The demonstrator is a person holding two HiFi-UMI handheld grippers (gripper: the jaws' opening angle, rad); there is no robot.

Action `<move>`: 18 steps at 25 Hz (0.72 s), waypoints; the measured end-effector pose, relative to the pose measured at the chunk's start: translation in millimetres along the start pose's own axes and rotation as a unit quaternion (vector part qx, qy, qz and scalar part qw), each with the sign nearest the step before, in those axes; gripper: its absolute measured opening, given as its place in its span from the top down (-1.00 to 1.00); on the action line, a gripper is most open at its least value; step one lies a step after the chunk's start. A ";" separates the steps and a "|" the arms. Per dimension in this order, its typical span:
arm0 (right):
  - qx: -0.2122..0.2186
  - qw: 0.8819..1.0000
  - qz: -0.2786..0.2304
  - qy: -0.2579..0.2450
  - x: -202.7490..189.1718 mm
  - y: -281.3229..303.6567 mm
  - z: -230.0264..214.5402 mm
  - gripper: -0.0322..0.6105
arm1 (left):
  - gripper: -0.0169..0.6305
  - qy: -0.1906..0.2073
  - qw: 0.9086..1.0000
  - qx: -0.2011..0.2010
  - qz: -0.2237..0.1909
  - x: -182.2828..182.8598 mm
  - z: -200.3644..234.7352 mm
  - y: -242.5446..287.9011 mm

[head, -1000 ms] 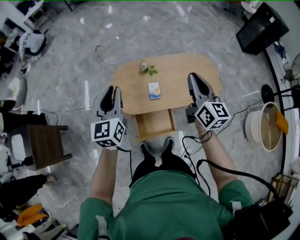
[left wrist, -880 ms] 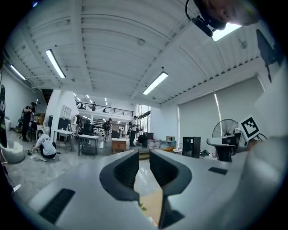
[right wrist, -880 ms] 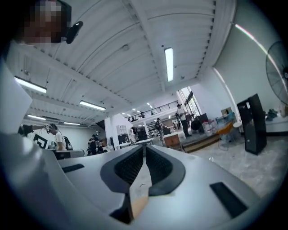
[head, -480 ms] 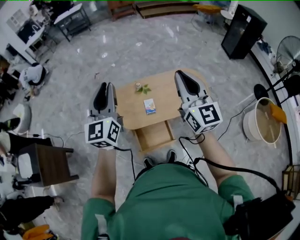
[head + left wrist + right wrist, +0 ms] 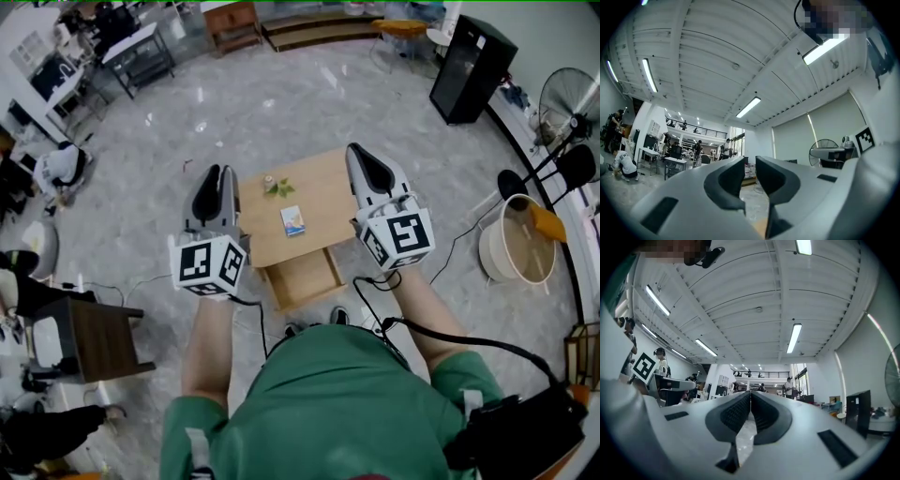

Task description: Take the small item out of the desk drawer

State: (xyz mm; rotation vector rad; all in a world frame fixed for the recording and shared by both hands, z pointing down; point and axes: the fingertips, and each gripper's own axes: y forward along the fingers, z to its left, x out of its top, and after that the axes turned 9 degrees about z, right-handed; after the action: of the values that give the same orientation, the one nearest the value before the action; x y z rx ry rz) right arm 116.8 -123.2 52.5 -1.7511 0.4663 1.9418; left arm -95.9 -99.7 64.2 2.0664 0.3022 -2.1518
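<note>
A small wooden desk (image 5: 323, 192) stands below me with its drawer (image 5: 302, 278) pulled out toward my feet; the drawer's inside shows only bare wood. A small blue-and-white box (image 5: 293, 220) lies on the desk top, near a little green plant (image 5: 275, 187). My left gripper (image 5: 217, 192) is held high over the desk's left edge, its jaws a narrow gap apart and empty (image 5: 750, 161). My right gripper (image 5: 364, 169) hangs over the desk's right edge, shut with nothing in it (image 5: 750, 394). Both gripper views look out level across the hall and up at the ceiling.
A white bucket (image 5: 514, 239) and a fan (image 5: 569, 94) stand to the right, and a black cabinet (image 5: 472, 67) at the back right. A dark side table (image 5: 103, 339) is at the left. Cables (image 5: 375, 281) trail on the marble floor by the desk.
Both grippers have risen and moved forward, and the desk now looks smaller and farther below. The box and the open drawer have not moved.
</note>
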 end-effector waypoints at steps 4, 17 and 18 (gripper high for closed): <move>-0.014 1.000 -0.004 -0.014 1.6 1.6 7.7 0.83 | 0.68 -0.001 1.000 -0.003 0.001 -3.6 5.5 -2.9; -0.017 0.997 0.003 -0.070 6.8 14.2 37.1 0.83 | 0.68 -0.019 1.000 -0.015 0.001 -15.1 35.7 -3.6; -0.017 0.997 0.004 -0.071 7.1 16.7 38.9 0.83 | 0.68 -0.018 1.000 -0.016 0.002 -15.0 38.4 -2.4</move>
State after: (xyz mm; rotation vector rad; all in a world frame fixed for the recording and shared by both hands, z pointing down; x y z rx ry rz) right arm 74.9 -114.7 49.2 -1.6188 0.3930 2.0745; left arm -133.0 -107.1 80.5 2.0075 0.3271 -2.1646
